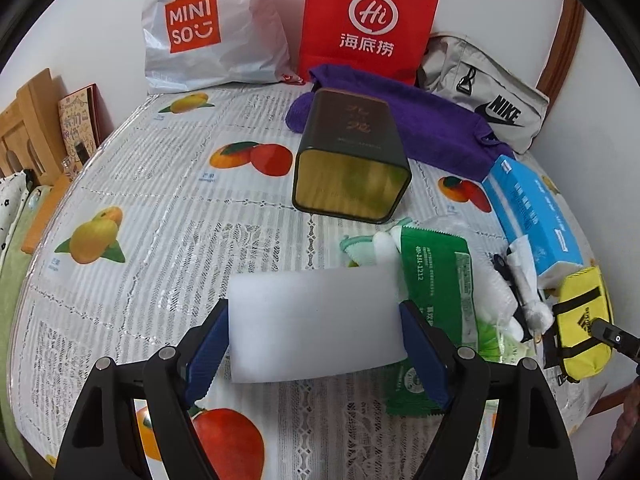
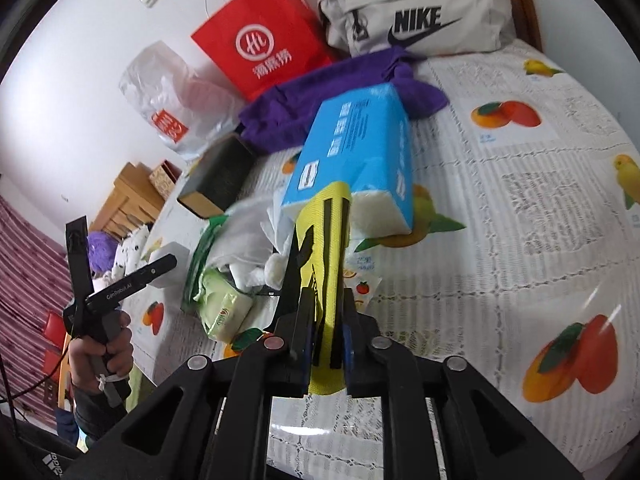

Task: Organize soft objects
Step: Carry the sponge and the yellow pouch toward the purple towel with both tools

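In the left wrist view, the left tongs (image 1: 316, 344) are clamped on a white rectangular foam sponge block (image 1: 316, 328), both blue pads pressed against its short ends, carried low over the desk with its fruit-print plastic cover (image 1: 140, 208). At twelve o'clock from the block lies a dark green square tin (image 1: 352, 160) on its side, open mouth facing the camera, likely the place for the soft things. At three o'clock sits a green wet-wipe packet (image 1: 436, 264) printed 400-181-1212, then a blue tissue pack (image 1: 532, 216). Behind stand a white plastic bag (image 1: 208, 28) reading MINISO, a red paper bag (image 1: 368, 20) with "Hi" and 海底捞, a purple towel (image 1: 432, 128), and a grey NIKE pouch (image 1: 488, 92). In the right wrist view, the right tongs (image 2: 326, 340) are closed narrow on a yellow fabric pouch with black straps (image 2: 324, 248), its far end just at the tissue pack at twelve o'clock. The foam could spring out if squeezed unevenly, and the tin may roll or slide when the block is pushed in; the dangling pouch could drag the tissues.
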Motion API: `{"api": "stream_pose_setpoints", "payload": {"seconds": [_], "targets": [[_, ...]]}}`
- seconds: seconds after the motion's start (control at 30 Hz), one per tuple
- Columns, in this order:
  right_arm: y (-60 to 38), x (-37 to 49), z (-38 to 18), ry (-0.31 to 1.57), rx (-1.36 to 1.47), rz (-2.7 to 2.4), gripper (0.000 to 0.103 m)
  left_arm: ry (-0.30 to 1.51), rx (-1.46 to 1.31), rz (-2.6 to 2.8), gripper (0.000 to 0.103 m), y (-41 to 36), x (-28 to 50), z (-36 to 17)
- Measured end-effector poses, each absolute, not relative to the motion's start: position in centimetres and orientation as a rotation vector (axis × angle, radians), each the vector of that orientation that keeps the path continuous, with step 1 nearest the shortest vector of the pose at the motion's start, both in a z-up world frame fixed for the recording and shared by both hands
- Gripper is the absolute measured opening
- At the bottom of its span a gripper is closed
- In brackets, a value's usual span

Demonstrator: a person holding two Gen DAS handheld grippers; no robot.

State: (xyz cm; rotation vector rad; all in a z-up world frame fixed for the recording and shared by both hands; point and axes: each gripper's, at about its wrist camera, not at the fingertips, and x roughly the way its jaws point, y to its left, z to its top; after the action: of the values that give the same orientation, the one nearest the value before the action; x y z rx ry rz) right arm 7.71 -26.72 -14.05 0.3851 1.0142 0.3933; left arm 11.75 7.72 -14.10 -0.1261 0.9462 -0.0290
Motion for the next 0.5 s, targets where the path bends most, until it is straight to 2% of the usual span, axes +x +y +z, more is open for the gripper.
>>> {"api": "stream_pose_setpoints", "payload": {"seconds": [0.2,0.33,0.5], "targets": [[-25.4,9.4,-15.4,1.073,0.413,0.465,0.018,0.956,-0.112,-0.032,0.081,7.6,12.4,-14.2],[-25.0,9.1,-14.9,1.048,0.413,0.521,0.010,0.948,-0.101,-0.036,0.080,7.5,12.7,-13.5],[-25.0,8.5,-12.2,1.003,0.385,0.550,0.010,0.923,-0.104,-0.050,0.080,7.6,13.0,-12.0]]}}
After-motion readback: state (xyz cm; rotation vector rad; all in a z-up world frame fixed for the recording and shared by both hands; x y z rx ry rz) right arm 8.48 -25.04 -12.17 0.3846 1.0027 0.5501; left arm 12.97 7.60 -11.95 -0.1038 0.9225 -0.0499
